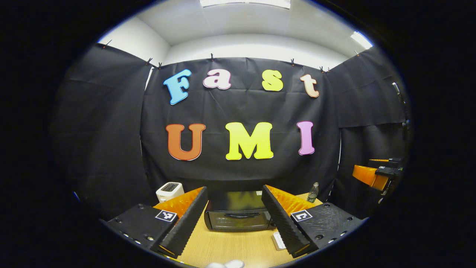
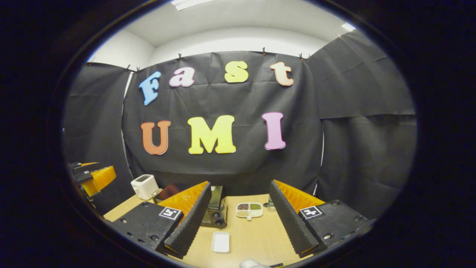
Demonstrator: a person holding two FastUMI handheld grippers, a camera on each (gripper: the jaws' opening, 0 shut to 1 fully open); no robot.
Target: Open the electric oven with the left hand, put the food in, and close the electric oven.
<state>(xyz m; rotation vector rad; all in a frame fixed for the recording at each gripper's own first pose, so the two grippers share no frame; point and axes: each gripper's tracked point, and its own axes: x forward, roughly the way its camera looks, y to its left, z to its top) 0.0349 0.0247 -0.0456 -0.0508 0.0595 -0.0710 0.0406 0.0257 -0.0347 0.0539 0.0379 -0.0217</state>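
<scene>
The black electric oven stands on the wooden table with its door closed and a dark handle across the front. It sits straight ahead of my left gripper, which is open, holds nothing and hangs short of the oven. In the right gripper view the oven is partly hidden behind a finger. A white divided dish of food lies on the table to the oven's right. My right gripper is open and empty, back from the dish.
A white toaster stands left of the oven and a small water bottle right of it. An empty white tray lies near the table's front. The other gripper shows far off at the right and at the left.
</scene>
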